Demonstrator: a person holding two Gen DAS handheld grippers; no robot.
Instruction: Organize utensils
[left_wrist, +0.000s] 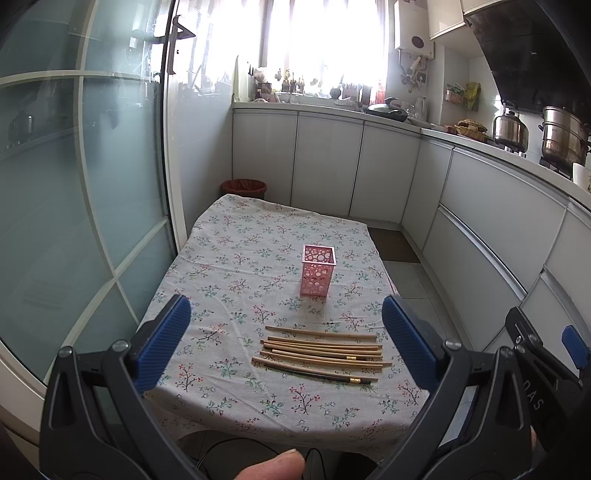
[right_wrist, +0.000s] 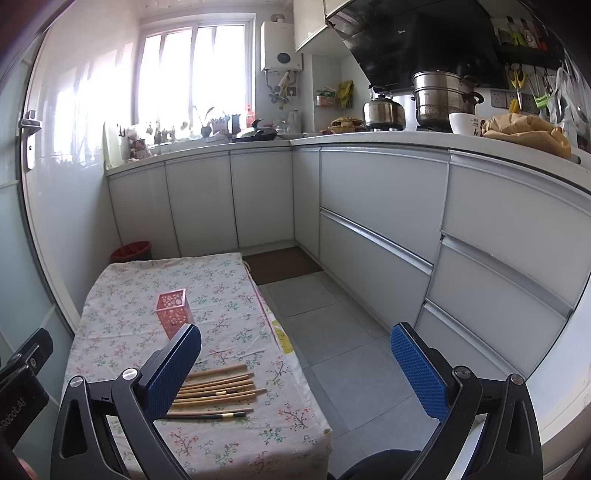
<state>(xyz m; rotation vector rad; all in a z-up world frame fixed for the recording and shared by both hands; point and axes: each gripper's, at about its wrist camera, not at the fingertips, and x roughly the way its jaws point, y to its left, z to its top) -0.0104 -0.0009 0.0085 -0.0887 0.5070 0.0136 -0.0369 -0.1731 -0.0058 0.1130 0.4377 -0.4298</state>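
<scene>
Nothing's been moved yet, so I'd call this the very start. The table (left_wrist: 229, 266) with the floral cloth fills the middle of my left view. The pink holder (left_wrist: 318, 271) stands upright at centre frame, looks empty (can't see all the way in). The chopsticks (left_wrist: 321, 352) lie flat in a loose bundle just below it, lower centre. My left gripper (left_wrist: 286, 330) is spread wide and holding nothing, and my right gripper (right_wrist: 295, 363) is too, hanging mostly over the floor. Next I'd guess: drop onto one stick and pinch it clear of its neighbours.
</scene>
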